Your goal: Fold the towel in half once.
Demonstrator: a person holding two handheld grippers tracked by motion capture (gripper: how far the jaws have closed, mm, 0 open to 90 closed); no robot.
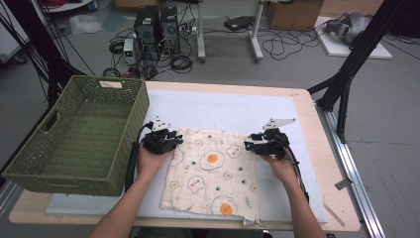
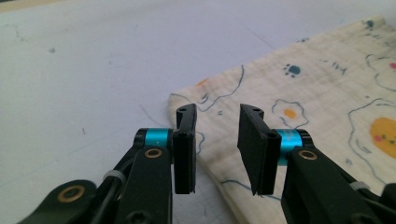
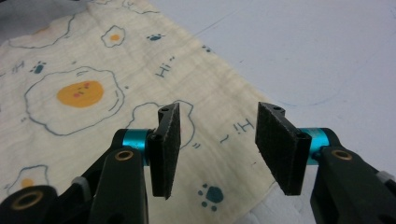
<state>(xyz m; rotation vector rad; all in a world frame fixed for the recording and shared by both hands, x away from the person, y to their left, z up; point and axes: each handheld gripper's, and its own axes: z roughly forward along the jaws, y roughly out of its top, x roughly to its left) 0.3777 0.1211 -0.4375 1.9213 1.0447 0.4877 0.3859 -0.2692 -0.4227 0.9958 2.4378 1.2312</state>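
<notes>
A cream cloth (image 1: 213, 173) printed with fried eggs and paw marks lies flat on the white mat (image 1: 223, 106). My left gripper (image 1: 176, 140) rests at the cloth's far left corner, held in a hand. In the left gripper view its jaws (image 2: 217, 112) stand apart over the edge of the cloth (image 2: 327, 93), with nothing pinched between the pads. My right gripper (image 1: 247, 146) sits at the far right corner. In the right gripper view it (image 3: 217, 109) is open just above the cloth (image 3: 93, 93), near its right edge, and the pads are bare.
A large green woven basket (image 1: 64, 96) stands at the table's left, close beside the left hand. The wooden table edge (image 1: 317, 148) runs along the right. Cables, computer towers and boxes lie on the floor beyond the table.
</notes>
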